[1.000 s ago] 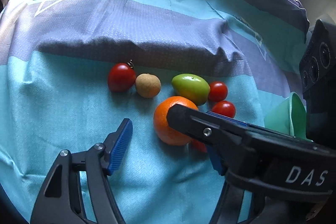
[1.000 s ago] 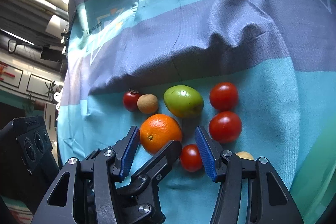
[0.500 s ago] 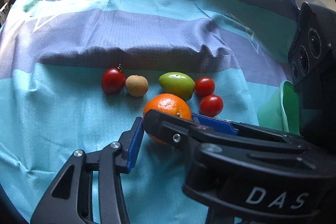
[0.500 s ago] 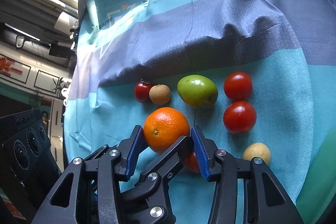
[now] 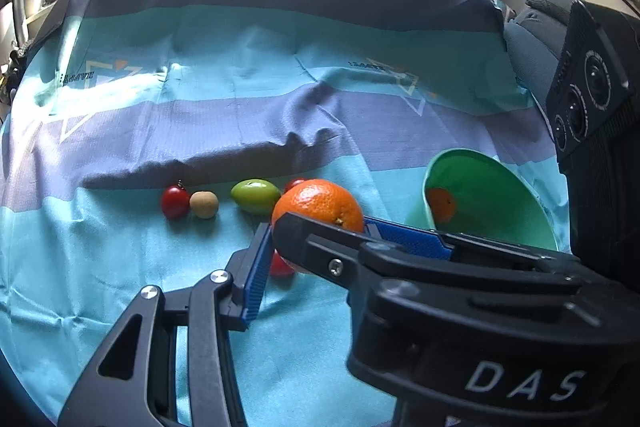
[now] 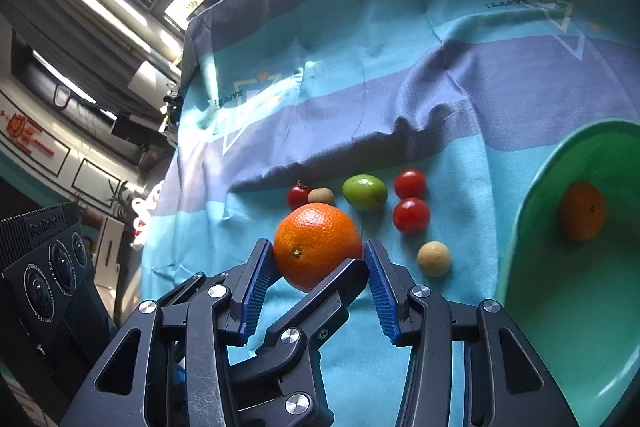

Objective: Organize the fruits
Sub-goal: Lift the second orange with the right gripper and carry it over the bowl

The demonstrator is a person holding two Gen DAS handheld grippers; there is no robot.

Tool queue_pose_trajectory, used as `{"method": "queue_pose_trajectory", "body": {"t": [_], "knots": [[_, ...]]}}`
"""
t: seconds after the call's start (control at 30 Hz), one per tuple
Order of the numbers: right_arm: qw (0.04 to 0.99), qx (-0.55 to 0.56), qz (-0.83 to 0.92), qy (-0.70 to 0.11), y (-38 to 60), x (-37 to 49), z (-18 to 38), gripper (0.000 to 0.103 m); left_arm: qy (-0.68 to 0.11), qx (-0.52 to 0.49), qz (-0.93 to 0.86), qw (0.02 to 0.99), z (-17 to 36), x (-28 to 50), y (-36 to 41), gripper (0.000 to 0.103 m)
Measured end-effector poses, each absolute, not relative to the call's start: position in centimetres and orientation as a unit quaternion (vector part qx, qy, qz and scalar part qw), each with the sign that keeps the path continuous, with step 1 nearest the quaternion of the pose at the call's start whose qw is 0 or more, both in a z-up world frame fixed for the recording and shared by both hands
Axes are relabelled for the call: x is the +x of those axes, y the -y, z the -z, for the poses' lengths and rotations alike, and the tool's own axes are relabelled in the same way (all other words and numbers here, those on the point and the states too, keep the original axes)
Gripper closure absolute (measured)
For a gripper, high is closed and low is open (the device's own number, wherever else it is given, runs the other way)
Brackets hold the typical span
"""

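Orange (image 6: 318,245): you held it above the cloth (image 6: 460,163), both grippers' jaws closed on it, right gripper (image 6: 319,269) and left gripper (image 5: 316,247) crossed. Bowl (image 6: 532,187): to the right, one small orange (image 6: 582,211) inside. Tomatoes (image 6: 411,215) and green fruit (image 6: 365,193): on the cloth.

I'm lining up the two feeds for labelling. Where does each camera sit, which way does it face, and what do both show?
Left wrist: on the left tongs, facing down across the striped cloth toward the windows; its own fingers and the right tongs crossing in front show.
Right wrist: on the right tongs, facing the same cloth; its blue pads grip the orange, a left finger beneath.
Shared: orange, green fruit, green bowl holding a second orange.
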State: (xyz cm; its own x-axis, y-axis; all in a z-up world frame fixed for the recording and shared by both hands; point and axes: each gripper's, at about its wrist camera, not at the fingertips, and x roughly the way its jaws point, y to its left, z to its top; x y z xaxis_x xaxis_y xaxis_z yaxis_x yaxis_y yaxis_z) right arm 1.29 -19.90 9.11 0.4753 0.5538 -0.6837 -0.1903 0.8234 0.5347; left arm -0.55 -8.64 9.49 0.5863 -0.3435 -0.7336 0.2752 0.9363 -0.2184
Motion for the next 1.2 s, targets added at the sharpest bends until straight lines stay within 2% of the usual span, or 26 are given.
{"method": "queue_pose_trajectory", "body": {"t": [0.3, 1.2], "knots": [[0.854, 0.201, -0.209, -0.431, 22.6, -0.8, -10.4, 0.054, -0.394, -0.042, 0.204, 0.895, -10.6, -1.9, 11.0, 0.059], [0.879, 0.256, -0.134, -0.380, 33.5, -3.6, -11.2, 0.054, -0.354, 0.046, 0.301, 0.884, -12.4, -2.3, 22.9, 0.058]]}}
